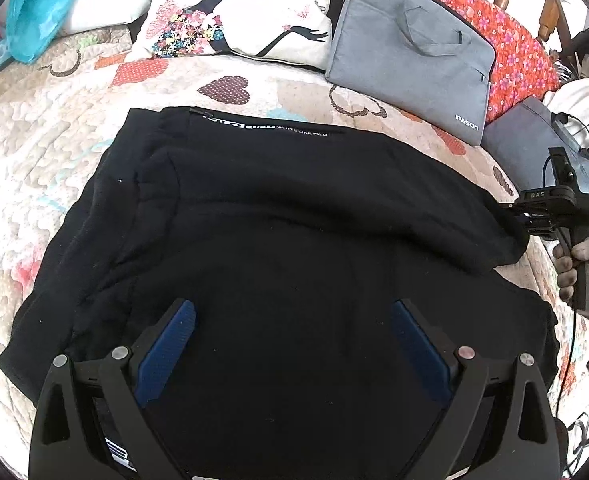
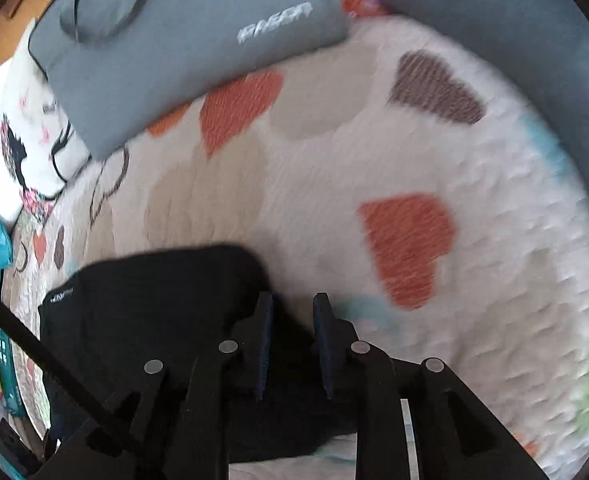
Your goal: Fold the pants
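Note:
Black pants (image 1: 278, 216) lie folded on a heart-print quilt (image 1: 34, 168), a white logo strip at the far edge. My left gripper (image 1: 292, 312) hovers over the near part of the pants, jaws wide open and empty. My right gripper (image 1: 524, 220) is at the right edge of the upper fold, held by a gloved hand. In the right wrist view the right gripper (image 2: 293, 304) has its blue pads a narrow gap apart with black pants fabric (image 2: 146, 312) between and under them; the view is blurred.
A grey laptop bag (image 1: 410, 48) and a darker grey pouch (image 1: 534, 148) lie at the far right of the bed. A printed pillow (image 1: 246, 8), a red floral cushion (image 1: 510, 40) and a teal item (image 1: 38, 8) line the back.

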Action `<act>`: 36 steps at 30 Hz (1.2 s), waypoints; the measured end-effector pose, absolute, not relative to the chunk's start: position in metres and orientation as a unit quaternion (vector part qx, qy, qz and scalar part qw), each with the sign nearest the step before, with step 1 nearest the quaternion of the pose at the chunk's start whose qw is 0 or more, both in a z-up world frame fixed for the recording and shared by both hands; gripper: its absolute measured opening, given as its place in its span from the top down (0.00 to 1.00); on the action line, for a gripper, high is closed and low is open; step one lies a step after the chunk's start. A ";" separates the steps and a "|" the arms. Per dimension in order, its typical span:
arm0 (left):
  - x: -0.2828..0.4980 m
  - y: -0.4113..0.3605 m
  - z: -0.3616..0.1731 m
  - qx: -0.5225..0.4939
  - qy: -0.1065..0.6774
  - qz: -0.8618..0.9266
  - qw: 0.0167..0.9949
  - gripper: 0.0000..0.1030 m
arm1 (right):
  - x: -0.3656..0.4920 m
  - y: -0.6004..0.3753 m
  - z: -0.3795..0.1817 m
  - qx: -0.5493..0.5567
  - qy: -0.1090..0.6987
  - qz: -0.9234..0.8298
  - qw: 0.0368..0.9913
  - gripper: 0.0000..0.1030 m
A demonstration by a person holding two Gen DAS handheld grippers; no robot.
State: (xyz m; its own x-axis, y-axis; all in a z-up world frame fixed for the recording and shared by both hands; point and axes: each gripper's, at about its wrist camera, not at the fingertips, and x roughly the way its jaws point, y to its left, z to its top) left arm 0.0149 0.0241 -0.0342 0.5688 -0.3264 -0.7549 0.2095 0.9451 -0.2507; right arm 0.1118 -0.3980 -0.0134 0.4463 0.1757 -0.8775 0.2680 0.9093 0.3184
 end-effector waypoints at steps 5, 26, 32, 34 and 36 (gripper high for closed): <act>0.016 0.026 -0.035 -0.073 0.443 -0.154 0.880 0.05 | 0.105 -0.382 -0.016 0.226 0.521 -0.008 0.823 0.62; 0.020 0.030 -0.037 -0.078 0.449 -0.150 0.878 0.05 | 0.086 -0.423 0.039 0.139 0.430 -0.176 0.874 0.61; 0.022 0.031 -0.038 -0.081 0.451 -0.150 0.876 0.05 | 0.067 -0.464 0.021 0.198 0.430 -0.209 0.856 0.61; 0.023 0.033 -0.037 -0.089 0.452 -0.153 0.874 0.05 | 0.060 -0.466 0.020 0.203 0.431 -0.200 0.856 0.61; 0.023 0.040 -0.037 -0.108 0.454 -0.155 0.871 0.05 | 0.058 -0.459 0.023 0.204 0.431 -0.182 0.860 0.61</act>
State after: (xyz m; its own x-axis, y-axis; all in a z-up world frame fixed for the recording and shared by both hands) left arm 0.0234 0.0397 -0.0369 0.5405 -0.3670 -0.7571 0.1717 0.9290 -0.3278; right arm 0.0582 -0.4591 0.0230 0.5620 -0.1367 -0.8158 0.4892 0.8502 0.1946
